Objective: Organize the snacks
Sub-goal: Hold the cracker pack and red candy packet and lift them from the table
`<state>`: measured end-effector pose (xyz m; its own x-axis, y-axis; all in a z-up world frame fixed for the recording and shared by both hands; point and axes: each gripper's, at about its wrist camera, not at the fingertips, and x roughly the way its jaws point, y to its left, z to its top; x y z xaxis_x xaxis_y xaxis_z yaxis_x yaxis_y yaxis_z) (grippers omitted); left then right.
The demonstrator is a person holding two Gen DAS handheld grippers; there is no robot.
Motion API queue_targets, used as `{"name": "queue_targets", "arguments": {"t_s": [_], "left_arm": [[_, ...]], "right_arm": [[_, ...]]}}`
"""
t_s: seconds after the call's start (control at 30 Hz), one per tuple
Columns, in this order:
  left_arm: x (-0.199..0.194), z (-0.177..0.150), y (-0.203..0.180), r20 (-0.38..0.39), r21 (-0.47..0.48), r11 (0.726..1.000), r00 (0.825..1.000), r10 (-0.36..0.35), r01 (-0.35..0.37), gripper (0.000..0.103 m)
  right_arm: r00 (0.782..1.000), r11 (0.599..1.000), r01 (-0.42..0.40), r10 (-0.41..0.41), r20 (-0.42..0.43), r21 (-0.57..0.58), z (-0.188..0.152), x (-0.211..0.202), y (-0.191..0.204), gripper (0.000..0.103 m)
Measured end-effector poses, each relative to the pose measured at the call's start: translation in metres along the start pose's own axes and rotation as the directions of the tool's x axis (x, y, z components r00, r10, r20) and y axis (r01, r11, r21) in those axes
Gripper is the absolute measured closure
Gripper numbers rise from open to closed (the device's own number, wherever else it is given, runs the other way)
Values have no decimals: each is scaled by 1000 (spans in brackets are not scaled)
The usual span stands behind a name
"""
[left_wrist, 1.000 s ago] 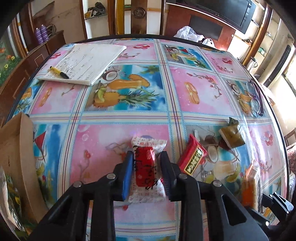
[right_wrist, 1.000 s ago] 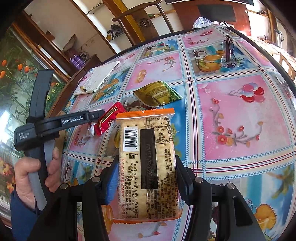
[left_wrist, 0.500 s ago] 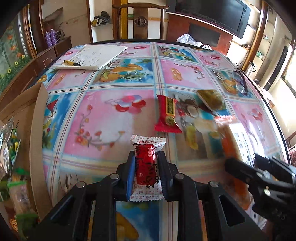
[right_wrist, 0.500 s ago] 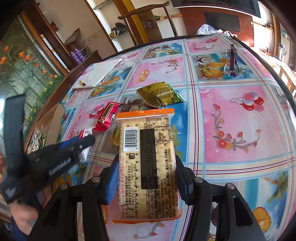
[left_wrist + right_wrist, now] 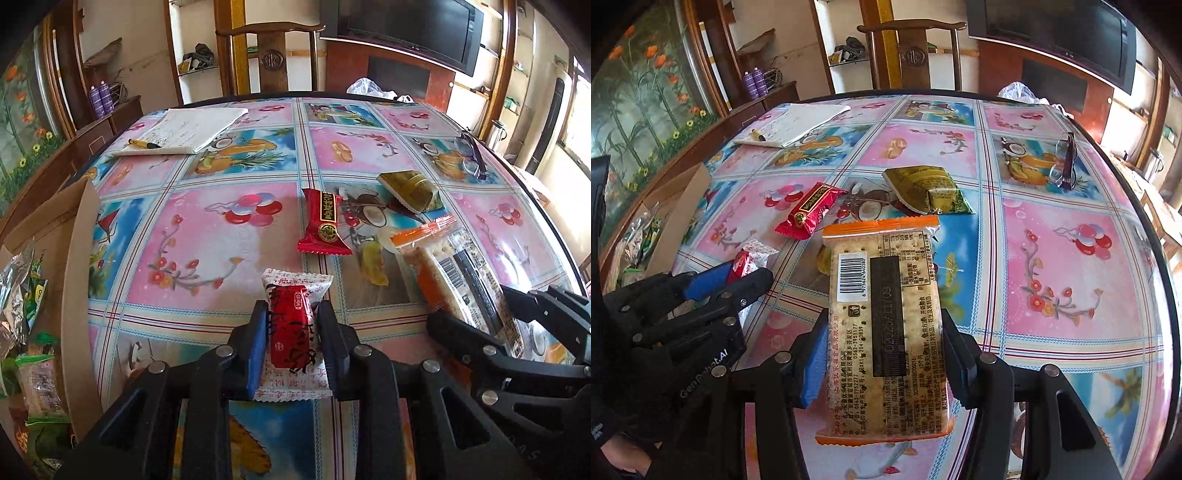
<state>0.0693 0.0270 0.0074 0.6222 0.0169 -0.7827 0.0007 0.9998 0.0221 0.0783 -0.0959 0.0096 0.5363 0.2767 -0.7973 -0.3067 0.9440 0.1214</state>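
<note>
Both grippers loaded, carry phase by my read; left gripper (image 5: 291, 334) pinched nearly shut on the candy (image 5: 293, 328), pads on the wrapper's long sides so the red centre sits between them and the white ends stick out near and far. Its jaws eased a touch wider within the last half second; candy is gripped between them all the same. Right gripper (image 5: 884, 345) about half open, because the crackers (image 5: 886, 325) are wide; pads clamp the pack's long edges near its middle, barcode side up, orange seal far end. That hold looks balanced, little droop.

Box (image 5: 55, 236) at left table edge, flap up, bagged snacks already inside; likely the drop target, so both tools heading left makes sense. Red pack (image 5: 323, 221) and green pack (image 5: 412, 190) lie loose mid-table, touching or just beside each other; can't tell which; probably next in line.

View differences: left view shows the box contents and the crackers from the side, held clear of the cloth; right view shows the left gripper from outside, plus the person's hand (image 5: 622, 456) low left, and reads the cracker label. Glasses (image 5: 1065, 162) far right and notepad (image 5: 792, 125) with pen far left show in both; not snacks, leave them.
</note>
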Motion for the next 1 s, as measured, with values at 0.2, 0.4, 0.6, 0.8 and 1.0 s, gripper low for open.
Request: {"name": "queue_targets", "arguments": {"t_s": [0.2, 0.4, 0.6, 0.8, 1.0], "left_arm": [[0, -1, 0, 6, -1, 1000, 1000, 3, -3, 75], [0, 0, 2, 1, -10, 1000, 1000, 17, -17, 80], [-3, -1, 3, 6, -5, 1000, 1000, 12, -12, 83], [-6, 1, 7, 10, -32, 999, 1000, 3, -3, 83], [-19, 4, 4, 83, -8, 999, 995, 55, -54, 83]], "right_arm": [[999, 999, 45, -45, 8, -17, -1, 1, 2, 45], [998, 998, 62, -62, 15, -24, -1, 0, 2, 46], [999, 999, 41, -41, 25, -4, -2, -2, 0, 46], [998, 999, 22, -23, 51, 23, -1, -8, -3, 46], [997, 999, 4, -6, 77, 33, 0, -15, -2, 46]]}}
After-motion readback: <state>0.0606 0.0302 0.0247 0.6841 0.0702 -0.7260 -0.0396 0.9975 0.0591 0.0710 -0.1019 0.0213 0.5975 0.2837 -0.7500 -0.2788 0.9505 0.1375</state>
